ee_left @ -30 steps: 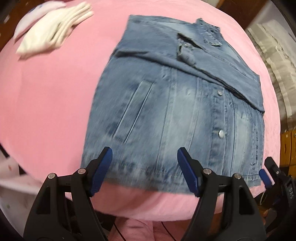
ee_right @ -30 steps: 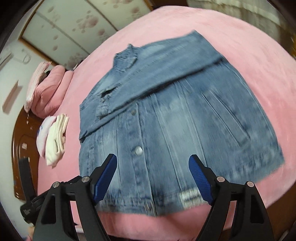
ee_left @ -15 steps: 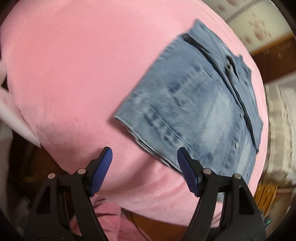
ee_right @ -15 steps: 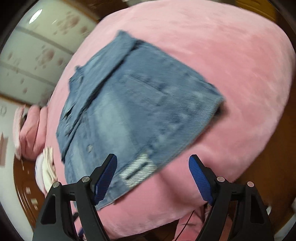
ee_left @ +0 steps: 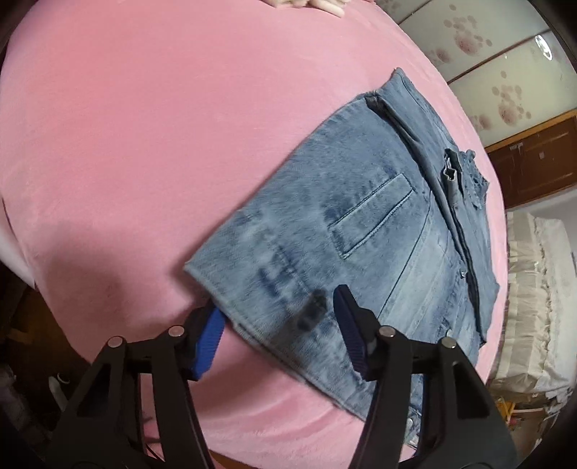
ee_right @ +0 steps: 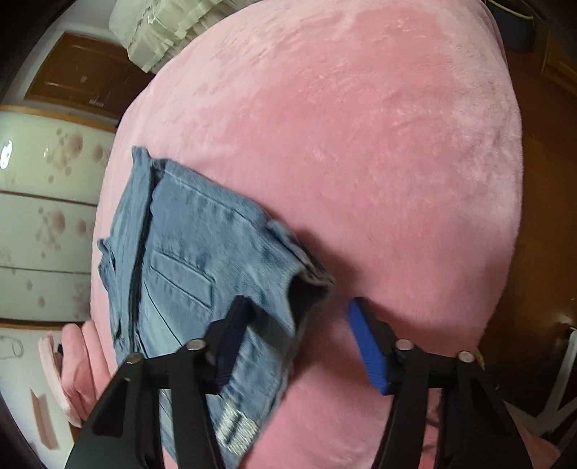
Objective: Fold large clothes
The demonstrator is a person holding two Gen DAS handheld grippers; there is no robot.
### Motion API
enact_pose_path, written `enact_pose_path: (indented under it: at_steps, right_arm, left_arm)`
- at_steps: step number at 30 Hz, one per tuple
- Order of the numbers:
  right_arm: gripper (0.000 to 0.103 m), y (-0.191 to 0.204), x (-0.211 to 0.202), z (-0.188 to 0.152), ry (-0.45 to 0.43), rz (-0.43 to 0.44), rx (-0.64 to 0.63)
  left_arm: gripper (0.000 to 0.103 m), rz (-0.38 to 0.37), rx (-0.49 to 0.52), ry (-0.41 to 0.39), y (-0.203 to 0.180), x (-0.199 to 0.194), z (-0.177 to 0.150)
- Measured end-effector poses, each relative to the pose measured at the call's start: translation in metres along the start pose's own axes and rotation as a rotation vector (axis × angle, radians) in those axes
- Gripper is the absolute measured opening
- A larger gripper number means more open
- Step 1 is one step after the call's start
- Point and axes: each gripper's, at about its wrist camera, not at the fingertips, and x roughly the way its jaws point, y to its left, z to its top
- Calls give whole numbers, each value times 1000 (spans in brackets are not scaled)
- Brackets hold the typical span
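Observation:
A blue denim jacket point(ee_left: 360, 223) lies flat on the pink bed cover point(ee_left: 162, 126), sleeves folded across its front. In the left wrist view my left gripper point(ee_left: 279, 330) straddles one hem corner. Its left pad point(ee_left: 211, 333) is at the corner's edge and its right pad point(ee_left: 351, 339) rests over the denim. The jaws are closing with cloth between them, and the gap is still wide. In the right wrist view the jacket point(ee_right: 187, 252) has its other hem corner slightly raised. My right gripper point(ee_right: 299, 342) is closing around that corner, one finger on denim, the other pad point(ee_right: 368, 346) over the cover.
The bed's rounded edge falls away just below both grippers, with wooden floor point(ee_right: 541, 216) beyond. Folded pale clothes point(ee_left: 310, 3) lie at the far side. Pink pillows point(ee_right: 72, 360), flowered wardrobe doors point(ee_left: 487, 54) and stacked white bedding point(ee_left: 533, 288) surround the bed.
Both grippers rolled and came down to the jacket's hem, one to each bottom corner. Their jaws have narrowed, and each now has a corner of denim between its pads.

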Motion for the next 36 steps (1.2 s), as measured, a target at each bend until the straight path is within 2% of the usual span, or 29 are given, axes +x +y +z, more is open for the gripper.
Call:
enact_pose_path:
  at_steps: [2,6,9,11,14,18,20,26,29,32,36]
  right_arm:
    - [50,10,3,2,-10,-5,-47]
    - [42,21,11,3,-7,-6,-70]
    - [34,19,10,3,10,31,-70]
    - [27,20,8,4,22,71,-70]
    - [19,26,7,6,35,123,-75]
    - [16,44,0,7,43,190,-87]
    - [16,56,-6,7,49,236,-108]
    - [14,123,-20,13,55,379,-185]
    - [14,154,-33,21,35,460,-194]
    - [13,183,-47,32,6,549,-176]
    - [13,226,-56,48,-9,619,-169]
  left_arm:
    - [55,45,-13,2,-7,4,2]
    - [54,68,-60,-20,-11,4,1]
    - [40,105,-47,-33,-15,1,-1]
    - [24,113,-26,-48,-18,-2,-2]
    - [13,110,-19,-86,-23,-11,-2]
    - [10,127,-77,-106,-36,-24,4]
    - [8,127,-61,-121,-50,-32,9]
    - [7,51,23,-212,-114,-70,33]
    - [7,3,17,-242,-137,-91,50]
    - [6,-34,28,-217,-161,-110,78]
    - [6,-109,-18,-207,-177,-129,112]
